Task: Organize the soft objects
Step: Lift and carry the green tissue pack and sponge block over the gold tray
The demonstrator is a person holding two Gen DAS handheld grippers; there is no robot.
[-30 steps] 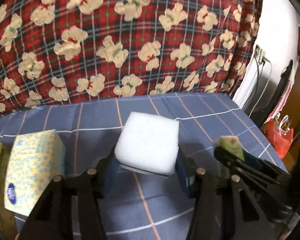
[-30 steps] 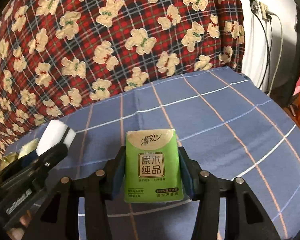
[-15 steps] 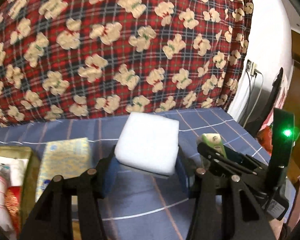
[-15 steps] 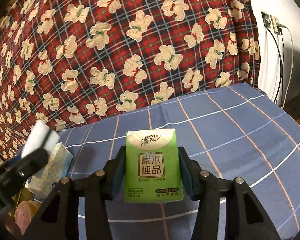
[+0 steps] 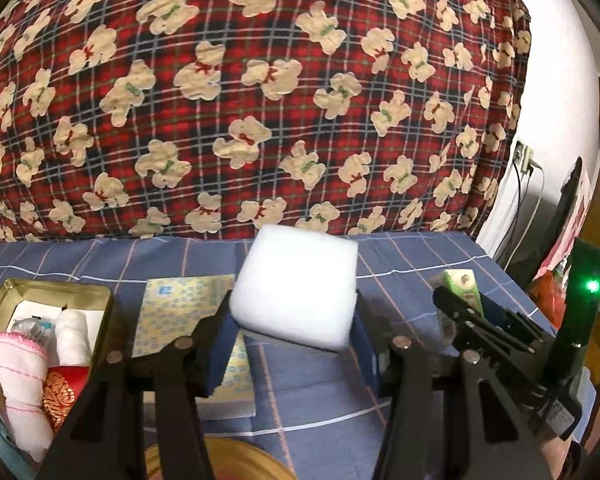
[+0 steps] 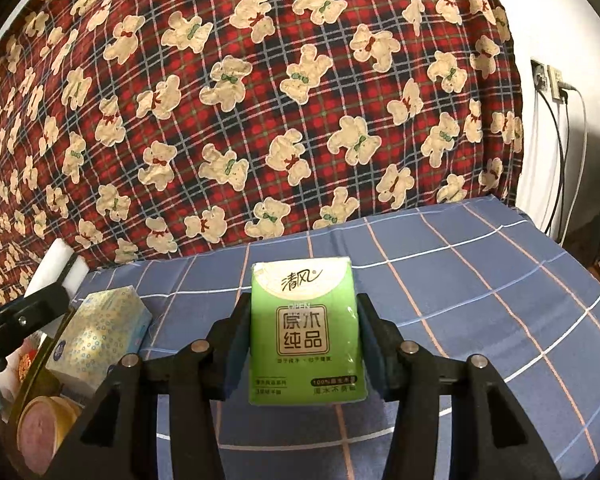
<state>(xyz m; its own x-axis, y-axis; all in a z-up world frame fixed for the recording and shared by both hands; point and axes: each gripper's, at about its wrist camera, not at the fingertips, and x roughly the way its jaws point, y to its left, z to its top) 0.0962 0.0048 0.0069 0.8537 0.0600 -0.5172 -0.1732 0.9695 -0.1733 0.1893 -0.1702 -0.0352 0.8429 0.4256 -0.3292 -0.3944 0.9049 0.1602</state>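
the left gripper [image 5: 294, 328] is clamped on a white foam block [image 5: 296, 290], carried in the air above the blue checked cloth [image 5: 400, 264], and the right gripper [image 6: 304, 344] is clamped on a green tissue pack [image 6: 306, 332], also off the surface. the likely destination, as a guess, is the gold tin [image 5: 104, 304] at the left, which already holds a pink rolled cloth [image 5: 18, 364], a white roll [image 5: 74, 334] and something red and gold. that is where trouble could come: the tin looks fairly full, so a bulky foam block set on top may perch rather than settle, and could tip out over the rim. the foam is squashy, so a hard squeeze may make it spring sideways on release. the blue-and-yellow tissue box [image 5: 180, 312] lies just beside the tin and under the left fingers, so a low approach could knock it. the two tools are near each other, the right one showing at the right of the left view, and they could collide if both head for the tin together. the slick wrapper of the pack might slide between the pads. the surface is soft bedding, with a red plaid teddy-bear quilt [image 6: 260, 100] heaped behind it, a white wall [image 6: 580, 40] with a socket and cables [image 6: 556, 128] to the right.
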